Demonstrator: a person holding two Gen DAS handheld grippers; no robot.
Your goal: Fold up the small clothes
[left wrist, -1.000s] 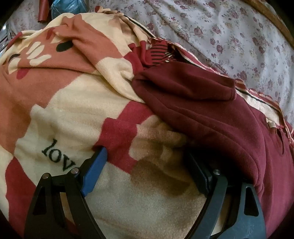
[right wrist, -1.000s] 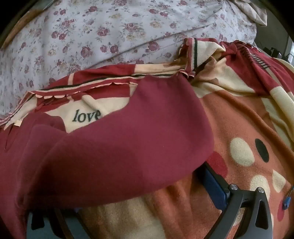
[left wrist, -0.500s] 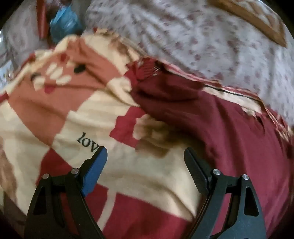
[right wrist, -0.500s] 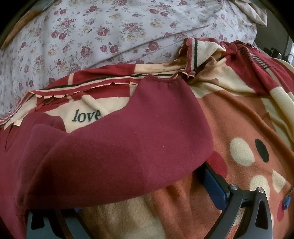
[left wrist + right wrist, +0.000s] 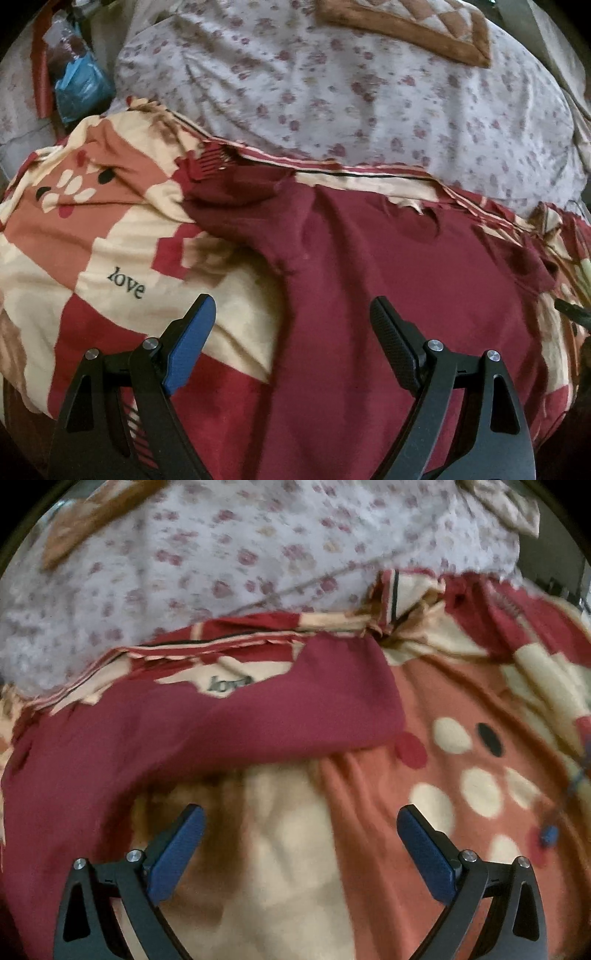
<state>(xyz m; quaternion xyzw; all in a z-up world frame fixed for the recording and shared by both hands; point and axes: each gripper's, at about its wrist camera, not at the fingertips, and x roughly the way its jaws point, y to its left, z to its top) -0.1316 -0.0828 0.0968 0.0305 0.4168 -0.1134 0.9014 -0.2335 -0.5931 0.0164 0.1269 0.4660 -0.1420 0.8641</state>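
A dark red garment lies spread on a patterned blanket, one sleeve stretched toward the upper left and a neck opening near its far edge. In the right wrist view the same red garment crosses the middle, a sleeve end reaching right. My left gripper hangs open above the garment's left side, with nothing between its fingers. My right gripper is open too, held over bare blanket just in front of the sleeve, and holds nothing.
The red, cream and orange blanket printed with "love" covers the near bed. A floral sheet lies beyond it, a brown quilted cushion at the back. A blue plastic bag sits far left.
Both grippers have pulled back and up from the garment. The right one, earlier tucked under the sleeve, now stands free of it. The garment now lies flatter and more spread.
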